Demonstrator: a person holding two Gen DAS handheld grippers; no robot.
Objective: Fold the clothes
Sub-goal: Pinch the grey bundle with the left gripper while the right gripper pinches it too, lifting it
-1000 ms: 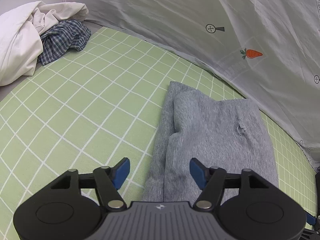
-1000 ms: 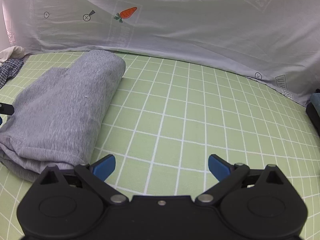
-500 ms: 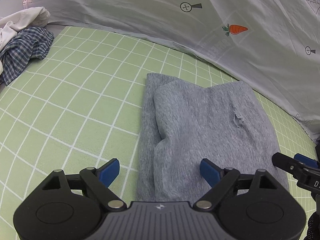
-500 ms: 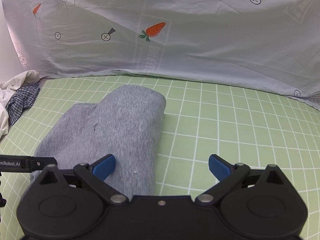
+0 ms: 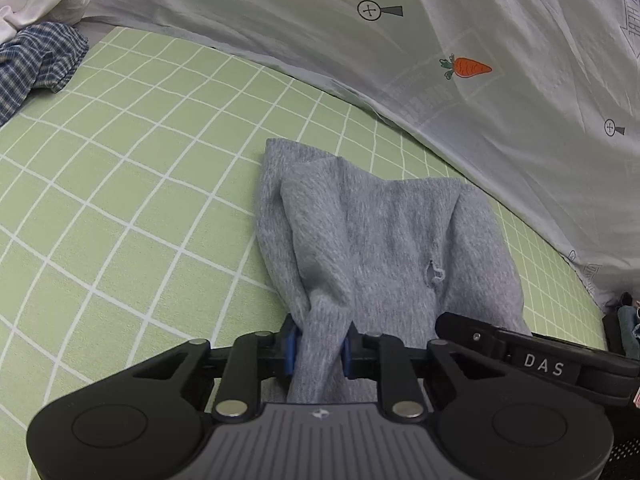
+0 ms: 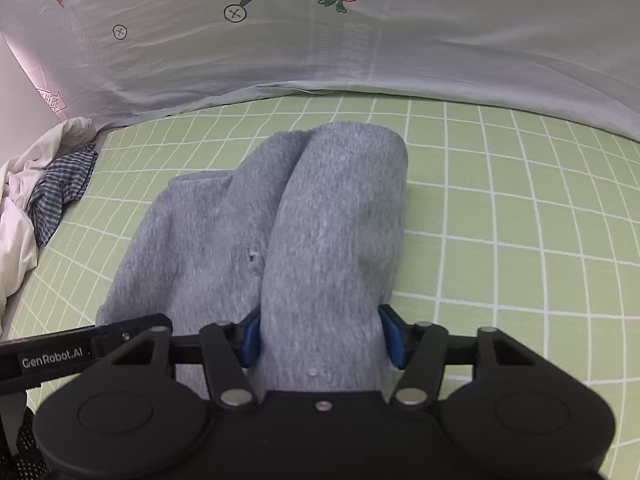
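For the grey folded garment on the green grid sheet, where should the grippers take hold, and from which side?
At the near edge, one gripper per corner, coming in low from the person's side. The grey garment lies lengthwise away from both cameras, so that edge is closest. The left gripper already pinches a gathered bunch there; the right gripper clamps the thicker rolled fold.

A home bedroom, by the look of it: a bed under a green checked sheet [image 5: 120, 184] with a white grid. Behind it hangs a pale printed sheet [image 6: 440, 40] with carrots and small marks. At the green sheet's far left corner lies a heap of white laundry [image 6: 16, 216] and a blue plaid garment [image 5: 32, 64].
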